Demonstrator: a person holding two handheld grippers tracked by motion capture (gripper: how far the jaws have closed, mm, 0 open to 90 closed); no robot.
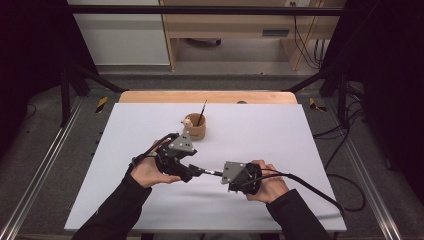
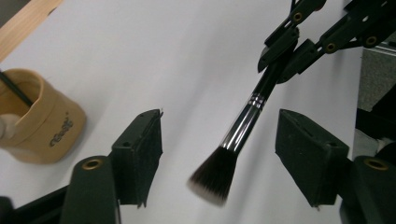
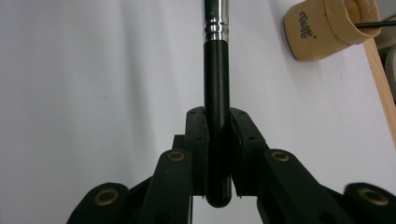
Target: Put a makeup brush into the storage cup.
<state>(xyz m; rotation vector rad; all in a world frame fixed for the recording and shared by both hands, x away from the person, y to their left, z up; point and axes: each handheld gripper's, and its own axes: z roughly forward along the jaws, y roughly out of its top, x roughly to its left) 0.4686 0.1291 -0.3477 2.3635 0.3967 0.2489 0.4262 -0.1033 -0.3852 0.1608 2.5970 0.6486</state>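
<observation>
Spanning the middle of the frame, a white-topped table with a wooden strip along its far edge carries the work. A tan cup stands near the middle of the far half — a thin dark stick leans in it, with a pale item at its rim that is too small to identify.

Left gripper: its jaws stand apart, with the brush's bristle head between the pads but touching neither. Right gripper: its jaws are clamped on the brush's black handle close to the butt end, which protrudes just behind the pads.

Brush: held above the table toward the near edge, between the two hands, well short of the cup. Its long axis runs roughly level from the right gripper toward the left one, bristles leading, butt toward the right hand.

Handling, as a judgement: the brush looks light and stiff along its glossy handle and metal ferrule, both probably slippery under the pads, while the bristle tuft is soft and would splay if squeezed. The handle, or the ferrule just behind the tuft, is the sound place to grip — not the hairs. Held only near the butt, the brush may pivot in the pads.
</observation>
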